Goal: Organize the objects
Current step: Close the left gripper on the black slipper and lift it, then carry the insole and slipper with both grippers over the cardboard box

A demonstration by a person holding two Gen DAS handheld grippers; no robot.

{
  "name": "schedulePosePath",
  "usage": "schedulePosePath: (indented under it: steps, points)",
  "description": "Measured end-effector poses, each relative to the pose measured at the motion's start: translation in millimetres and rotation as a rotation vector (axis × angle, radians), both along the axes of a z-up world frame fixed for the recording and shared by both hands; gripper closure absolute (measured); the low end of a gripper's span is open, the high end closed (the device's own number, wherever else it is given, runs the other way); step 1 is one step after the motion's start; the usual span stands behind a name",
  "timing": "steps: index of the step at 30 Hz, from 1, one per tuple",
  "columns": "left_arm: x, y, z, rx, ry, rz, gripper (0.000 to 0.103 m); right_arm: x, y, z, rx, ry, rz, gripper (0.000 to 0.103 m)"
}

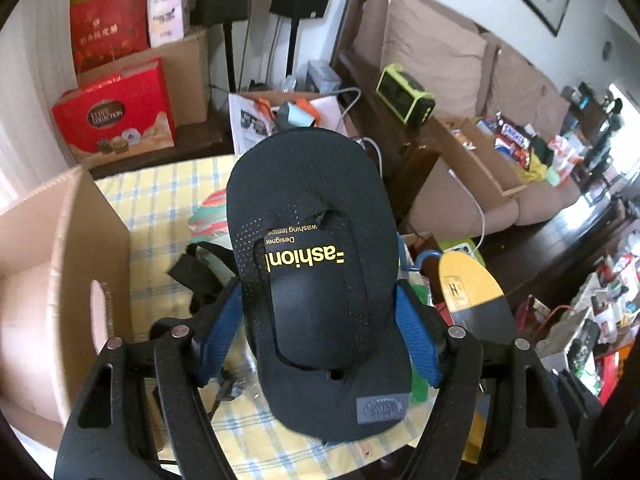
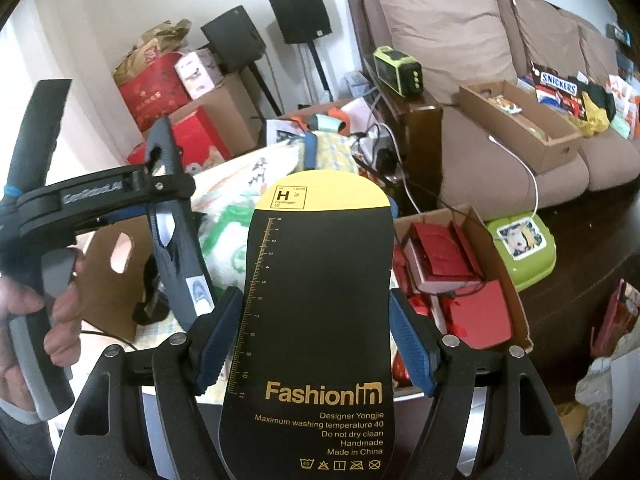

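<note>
My left gripper is shut on a dark navy slipper, held upright above the yellow checked tablecloth; its blue pads press the slipper's sides. My right gripper is shut on a black and yellow "Fashion In" insole card, held upright. The card also shows at the right of the left wrist view. The left gripper with the slipper shows at the left of the right wrist view, in a hand.
An open cardboard box stands on the table at left. A box of red items and a green tub sit beside the table. A brown sofa with snacks, speakers and red gift boxes lie beyond.
</note>
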State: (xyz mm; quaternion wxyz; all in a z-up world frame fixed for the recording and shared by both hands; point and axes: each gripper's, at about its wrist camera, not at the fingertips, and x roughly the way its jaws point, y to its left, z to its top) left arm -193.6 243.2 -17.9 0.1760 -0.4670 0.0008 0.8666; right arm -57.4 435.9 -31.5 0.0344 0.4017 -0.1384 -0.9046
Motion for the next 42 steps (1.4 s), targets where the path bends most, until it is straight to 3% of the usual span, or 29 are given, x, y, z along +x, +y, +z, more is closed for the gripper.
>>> schedulePosePath:
  steps: [11,22,30,42]
  points:
    - [34.6,-45.2,51.4,0.099,0.097,-0.030,0.032,1.7,-27.9,31.1,0.036,0.062,0.053,0.029]
    - [71.5,-121.8,99.2,0.153,0.181,-0.006,0.032,-0.6,-70.0,59.5,0.031,0.111,0.145,0.029]
    - [92.6,-193.1,121.8,0.161,0.218,0.068,0.032,-13.1,-133.6,75.7,0.023,0.131,0.284,0.029]
    - [119.0,-307.8,130.9,0.130,0.259,0.226,0.032,-41.8,-245.9,87.8,0.052,0.139,0.535,0.029]
